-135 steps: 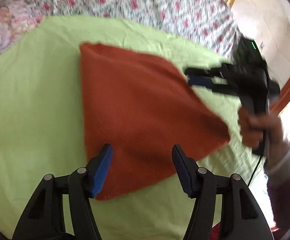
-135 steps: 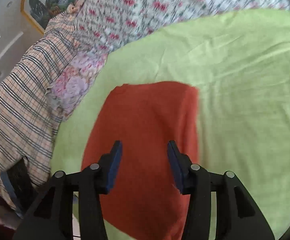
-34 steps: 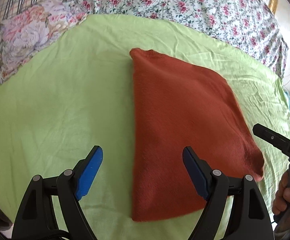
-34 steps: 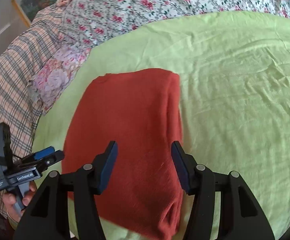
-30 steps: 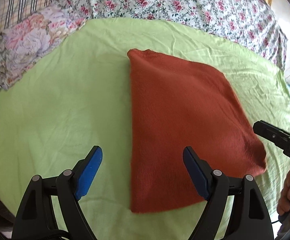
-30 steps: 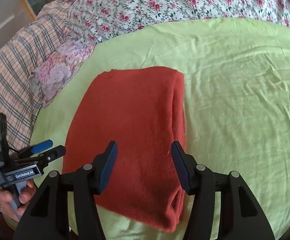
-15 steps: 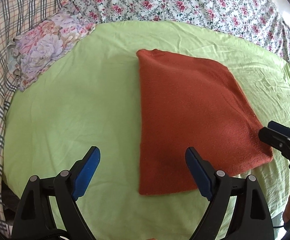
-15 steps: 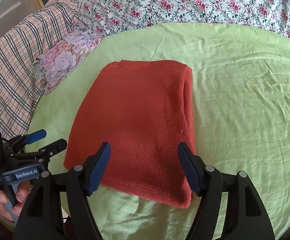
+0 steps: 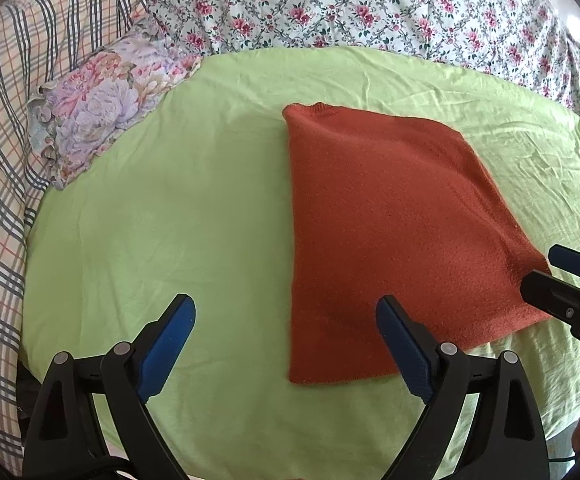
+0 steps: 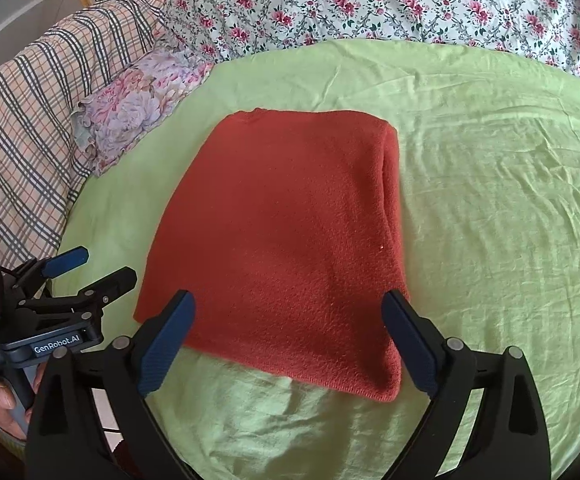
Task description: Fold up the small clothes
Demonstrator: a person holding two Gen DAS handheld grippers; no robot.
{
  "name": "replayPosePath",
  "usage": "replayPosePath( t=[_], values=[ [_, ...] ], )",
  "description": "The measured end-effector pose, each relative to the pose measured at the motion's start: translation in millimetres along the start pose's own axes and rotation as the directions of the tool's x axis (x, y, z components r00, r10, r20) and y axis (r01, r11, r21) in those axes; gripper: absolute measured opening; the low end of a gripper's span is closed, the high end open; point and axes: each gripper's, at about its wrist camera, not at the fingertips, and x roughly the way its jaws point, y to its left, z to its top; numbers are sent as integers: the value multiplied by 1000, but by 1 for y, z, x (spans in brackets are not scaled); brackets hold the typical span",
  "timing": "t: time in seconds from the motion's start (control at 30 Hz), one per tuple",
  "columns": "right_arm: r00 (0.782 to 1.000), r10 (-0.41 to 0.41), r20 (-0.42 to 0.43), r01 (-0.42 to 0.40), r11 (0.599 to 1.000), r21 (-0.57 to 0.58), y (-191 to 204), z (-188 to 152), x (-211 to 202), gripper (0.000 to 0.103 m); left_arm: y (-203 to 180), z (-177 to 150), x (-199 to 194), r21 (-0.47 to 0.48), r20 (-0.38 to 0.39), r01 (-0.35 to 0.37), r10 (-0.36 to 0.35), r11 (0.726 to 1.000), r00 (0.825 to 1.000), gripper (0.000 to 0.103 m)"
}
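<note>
Red garment [image 10: 290, 236] folded flat, central on green sheet [image 10: 490, 208]. Left gripper [image 9: 286, 338] and right gripper [image 10: 290, 338] both opening, nothing held. Advised: withdraw clear without snagging near hem.

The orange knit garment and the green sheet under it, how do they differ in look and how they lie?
The orange knit garment is fuzzy and thick, folded into a compact block with a rounded doubled edge on one side; the green sheet is thin, smooth cloth with many fine wrinkles. The garment covers only a patch, while the sheet spreads out well beyond it on every side. Both lie flat on the bed, and neither is gripped.
</note>
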Motion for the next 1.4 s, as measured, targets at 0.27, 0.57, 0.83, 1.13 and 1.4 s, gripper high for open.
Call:
replayPosePath(
  t=[0.27,0.57,0.83,1.13,1.4],
  values=[
    [1000,-3,-15,3,1000,-18,1,-2,4,98,-3,-3,3,10,-5,-11,11,1000,1000,96],
    [1000,-5,-23,4,1000,-28,2,-6,7,99,-4,-6,7,18,-8,-13,13,1000,1000,96],
    [1000,-2,-31,1,999,-33,7,-7,10,100,-7,-8,6,28,-6,-1,1,1000,1000,97],
    [999,-2,-37,0,1000,-30,9,-9,12,101,-8,-9,9,18,-19,16,-16,1000,1000,97],
    [999,-2,-37,1,1000,-26,12,-11,12,101,-11,-10,8,21,-17,11,-10,1000,1000,97]
  ],
)
